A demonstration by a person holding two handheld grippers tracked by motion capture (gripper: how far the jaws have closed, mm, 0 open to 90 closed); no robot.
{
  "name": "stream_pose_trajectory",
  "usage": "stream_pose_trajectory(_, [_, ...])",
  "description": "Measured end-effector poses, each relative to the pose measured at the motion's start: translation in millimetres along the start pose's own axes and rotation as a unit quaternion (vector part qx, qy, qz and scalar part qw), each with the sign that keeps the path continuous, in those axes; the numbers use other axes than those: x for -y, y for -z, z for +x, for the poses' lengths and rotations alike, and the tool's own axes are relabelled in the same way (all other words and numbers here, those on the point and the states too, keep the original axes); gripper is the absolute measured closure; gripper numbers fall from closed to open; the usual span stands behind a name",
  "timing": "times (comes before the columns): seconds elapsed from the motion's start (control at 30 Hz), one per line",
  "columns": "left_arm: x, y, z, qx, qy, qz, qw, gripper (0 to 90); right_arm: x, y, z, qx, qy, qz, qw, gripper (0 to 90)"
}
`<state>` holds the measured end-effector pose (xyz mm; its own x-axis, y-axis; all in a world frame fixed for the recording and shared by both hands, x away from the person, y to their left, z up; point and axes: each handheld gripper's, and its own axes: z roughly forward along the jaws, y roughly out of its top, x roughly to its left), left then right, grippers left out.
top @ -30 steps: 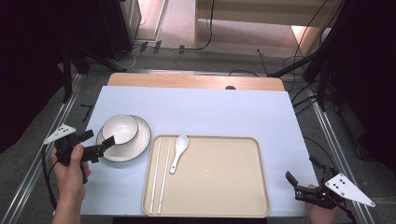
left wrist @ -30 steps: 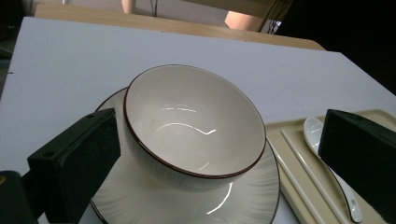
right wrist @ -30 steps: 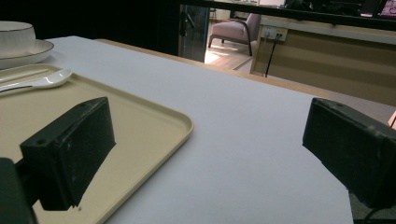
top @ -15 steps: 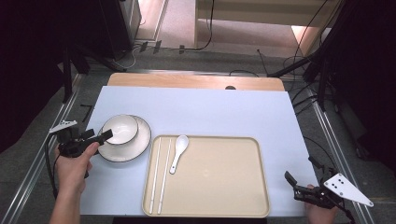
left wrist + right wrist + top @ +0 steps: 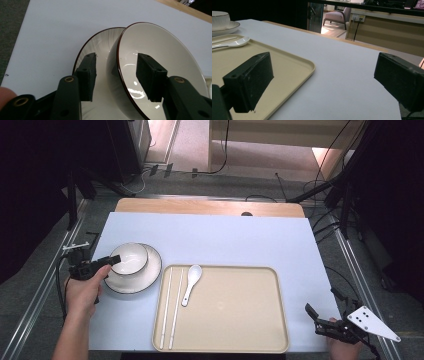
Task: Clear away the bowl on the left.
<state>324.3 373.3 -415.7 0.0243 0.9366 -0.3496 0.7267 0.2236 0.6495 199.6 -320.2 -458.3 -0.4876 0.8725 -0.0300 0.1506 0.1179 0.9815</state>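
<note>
A white bowl (image 5: 129, 258) with a dark rim stands on a matching plate (image 5: 150, 276) at the table's left. My left gripper (image 5: 111, 261) reaches it from the left. In the left gripper view the bowl (image 5: 162, 50) has its near wall between the jaws, one pad inside and one outside over the plate (image 5: 100, 42). The jaws of the left gripper (image 5: 116, 60) have just been closing, and gaps still show beside both pads. My right gripper (image 5: 321, 301) rests open at the front right corner; in its own view the right gripper (image 5: 322, 67) holds nothing.
A beige tray (image 5: 225, 268) lies at the front middle, with a white spoon (image 5: 191, 279) and a pair of chopsticks (image 5: 171, 305) at its left end. The tray's corner (image 5: 309, 66) sits just left of the right gripper. A wooden strip (image 5: 210, 206) edges the table's back.
My left gripper has moved right and slightly down to the bowl, and its jaws have narrowed around the bowl's wall. The right gripper has not moved.
</note>
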Motion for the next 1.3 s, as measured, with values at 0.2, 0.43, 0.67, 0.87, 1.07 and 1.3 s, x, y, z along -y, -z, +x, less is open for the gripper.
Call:
stream_pose_trajectory(0.2, [-2.1,-6.7,1.1,-0.012,0.003,0.020,0.9997,59.4,0.2,0.2,-0.5,0.000,0.001,0.000,1.0000,2.4])
stream_pose_trajectory(0.43, [-4.6,-11.3,-0.4,-0.022,-0.003,0.039,0.9990,64.6,0.4,-0.4,-0.6,-0.001,0.000,0.001,1.0000,2.5])
stream_pose_trajectory(0.67, [-5.9,-17.2,-4.4,-0.033,-0.018,0.060,0.9975,71.0,0.7,0.2,-0.7,-0.001,-0.003,0.001,1.0000,2.5])
stream_pose_trajectory(0.87, [-5.6,-22.8,-9.6,-0.049,-0.036,0.077,0.9951,74.9,1.0,0.6,-1.5,0.001,-0.002,0.001,1.0000,2.4])
stream_pose_trajectory(1.07, [-6.7,-23.2,-7.8,-0.037,-0.037,0.076,0.9958,78.6,1.0,0.2,-0.8,-0.001,-0.001,0.002,1.0000,2.5])
stream_pose_trajectory(1.3, [-6.5,-22.8,-6.3,-0.015,-0.050,0.070,0.9962,80.7,1.2,1.2,-1.8,0.001,-0.002,0.000,1.0000,2.5])
